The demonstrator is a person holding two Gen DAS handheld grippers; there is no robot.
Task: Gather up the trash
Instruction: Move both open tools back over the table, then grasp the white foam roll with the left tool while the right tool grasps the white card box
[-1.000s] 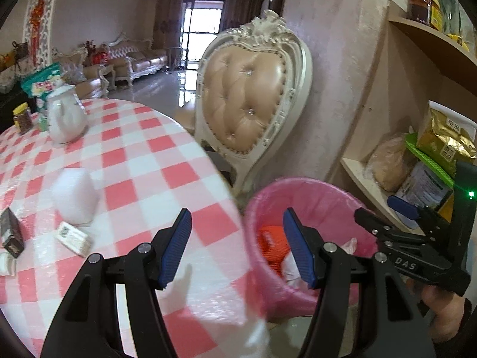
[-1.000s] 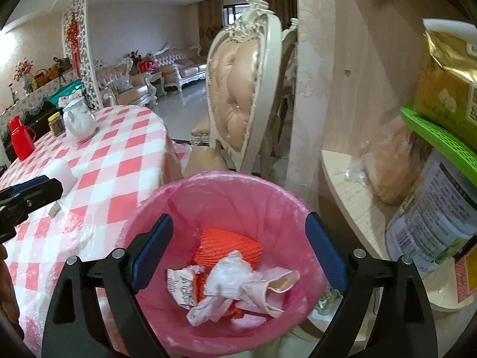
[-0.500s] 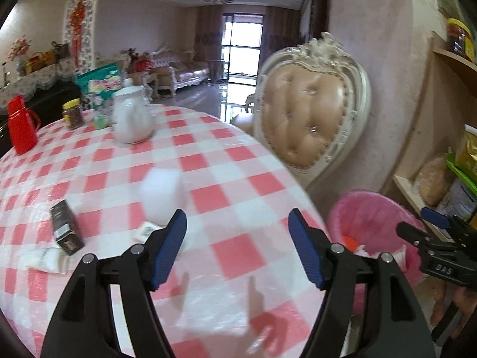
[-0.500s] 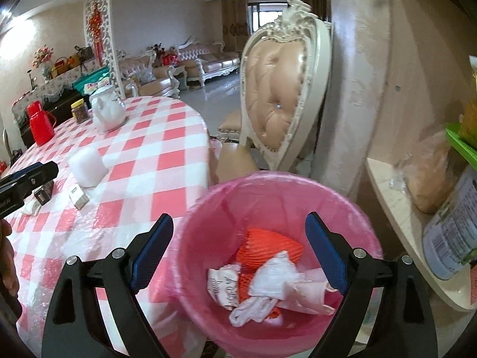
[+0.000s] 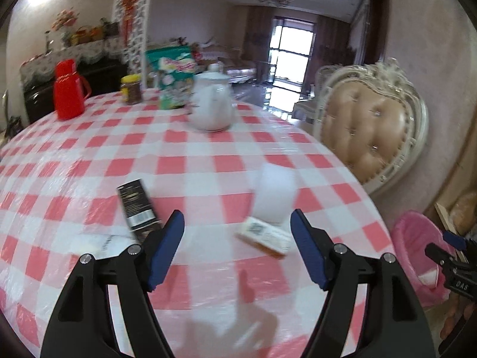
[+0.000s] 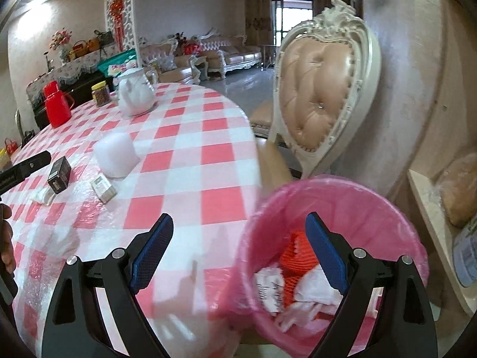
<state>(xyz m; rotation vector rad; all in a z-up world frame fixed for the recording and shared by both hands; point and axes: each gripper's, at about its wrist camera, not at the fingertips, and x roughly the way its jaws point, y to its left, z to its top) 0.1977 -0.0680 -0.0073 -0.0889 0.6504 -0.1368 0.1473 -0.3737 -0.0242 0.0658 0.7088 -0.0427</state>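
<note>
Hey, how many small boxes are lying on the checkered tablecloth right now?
2: a black box left of the left gripper, and a white box between its opening jaws, by the white foam. More may be hidden.

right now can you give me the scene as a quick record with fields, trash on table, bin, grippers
surface: round table with red-and-white checked cloth
trash on table: black box; small white carton; white foam piece; crumpled white wrapper
bin: pink-lined trash bin beside the table, holding orange netting and white scraps
left gripper: empty, jaws opening, over the table near the carton
right gripper: open, empty, at the bin's rim
</note>
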